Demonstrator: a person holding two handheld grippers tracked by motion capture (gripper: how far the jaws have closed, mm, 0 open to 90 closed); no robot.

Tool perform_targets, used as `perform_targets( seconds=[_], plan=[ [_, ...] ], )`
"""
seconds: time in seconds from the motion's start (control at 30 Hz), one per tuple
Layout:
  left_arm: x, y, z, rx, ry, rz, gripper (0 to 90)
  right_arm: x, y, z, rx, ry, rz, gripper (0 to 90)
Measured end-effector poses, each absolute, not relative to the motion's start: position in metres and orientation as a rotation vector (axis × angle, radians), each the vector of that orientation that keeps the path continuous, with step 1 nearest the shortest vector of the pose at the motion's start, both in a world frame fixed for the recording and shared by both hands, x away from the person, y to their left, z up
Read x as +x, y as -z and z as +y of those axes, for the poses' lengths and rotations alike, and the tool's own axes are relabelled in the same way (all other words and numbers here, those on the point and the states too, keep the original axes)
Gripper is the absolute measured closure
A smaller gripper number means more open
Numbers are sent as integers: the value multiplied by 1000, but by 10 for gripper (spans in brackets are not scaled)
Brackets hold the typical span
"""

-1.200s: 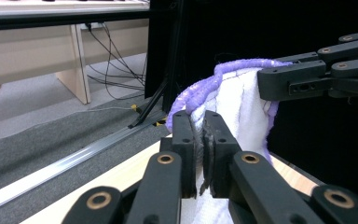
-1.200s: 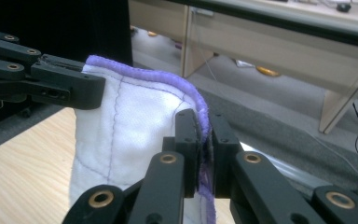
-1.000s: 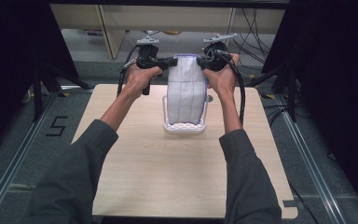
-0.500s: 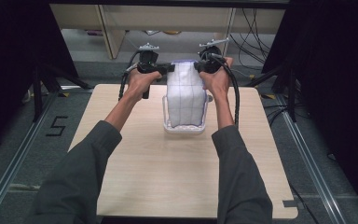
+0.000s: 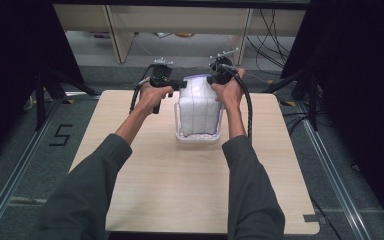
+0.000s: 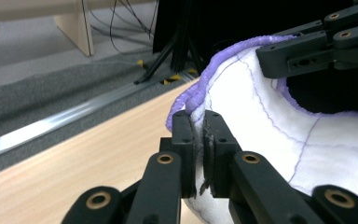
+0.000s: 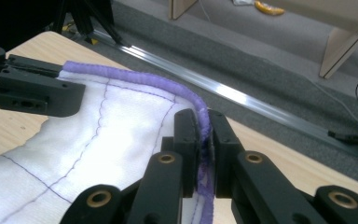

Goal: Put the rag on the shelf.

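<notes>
Left gripper (image 5: pixel 176 84) is clamped on the near-left corner of the white cloth (image 5: pixel 198 107); the cloth hangs between both grippers over the white basket (image 5: pixel 198 136), top edge running crosswise; right gripper (image 5: pixel 213 79) pinches its purple-bound edge

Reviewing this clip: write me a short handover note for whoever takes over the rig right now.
Left gripper: shut on the white cloth, at its purple-trimmed edge.
Right gripper: shut on the same trim, at the other top corner.
The cloth hangs stretched between them, its lower part inside the white basket at the middle of the wooden table.
Done: both corners gripped and raised.
Left: probably lift the cloth clear of the basket or lower it in; the pictures cannot tell which.
</notes>
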State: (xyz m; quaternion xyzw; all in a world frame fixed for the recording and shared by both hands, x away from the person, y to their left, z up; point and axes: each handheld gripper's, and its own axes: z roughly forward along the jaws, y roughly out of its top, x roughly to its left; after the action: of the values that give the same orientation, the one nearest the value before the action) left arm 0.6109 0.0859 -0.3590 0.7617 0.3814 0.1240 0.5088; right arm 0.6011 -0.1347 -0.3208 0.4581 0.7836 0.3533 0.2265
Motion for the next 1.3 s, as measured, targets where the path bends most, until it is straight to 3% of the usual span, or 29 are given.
perform_targets(
  seconds=[0.17,0.2,0.3,0.37,0.43,0.5,0.93,1.3],
  plan=[
    [611,366,83,1859,-285,934,824,602,329,-138,1267,-959,2181,830],
    [611,368,82,1879,-260,932,809,602,331,-139,1263,-947,2186,794],
    [610,367,82,1874,-255,951,681,602,333,-142,1289,-931,2163,725],
    [608,364,82,1872,-260,943,649,601,333,-146,1319,-955,2141,660],
    [607,361,83,1869,-268,941,626,600,331,-148,1315,-949,2134,653],
    [605,355,86,1852,-281,970,543,595,326,-152,1317,-968,2118,625],
    [583,332,110,1837,-292,984,415,571,308,-181,1302,-1056,2065,544],
    [535,327,129,1836,-239,936,337,530,307,-195,1271,-1124,2086,461]
  ],
)
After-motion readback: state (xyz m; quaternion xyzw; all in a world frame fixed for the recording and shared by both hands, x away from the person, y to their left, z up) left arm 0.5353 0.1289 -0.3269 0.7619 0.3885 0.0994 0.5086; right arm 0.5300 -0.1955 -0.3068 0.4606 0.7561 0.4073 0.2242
